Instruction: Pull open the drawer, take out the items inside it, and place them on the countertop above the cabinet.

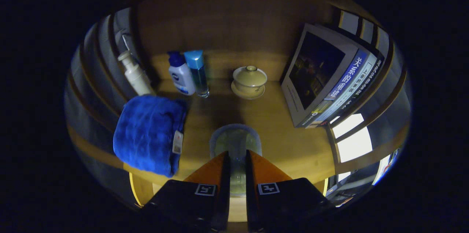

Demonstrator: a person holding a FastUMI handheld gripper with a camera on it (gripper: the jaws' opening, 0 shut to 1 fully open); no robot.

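Observation:
My gripper [237,158] points down over the wooden countertop [282,134]. Its two orange-and-black fingers [214,169] press on the sides of a clear glass cup [235,141], whose round rim shows just ahead of the fingertips. The cup's lower part is hidden between the fingers, and whether it touches the countertop I cannot tell. A folded blue towel [148,132] lies on the countertop just left of the cup.
Along the back stand a white pump bottle [135,75], a white bottle with a blue cap [181,74], a slim blue-capped clear bottle [198,73] and a lidded beige tea bowl on a saucer [249,82]. Books [329,75] lean at the right. A wooden back panel [234,20] rises behind.

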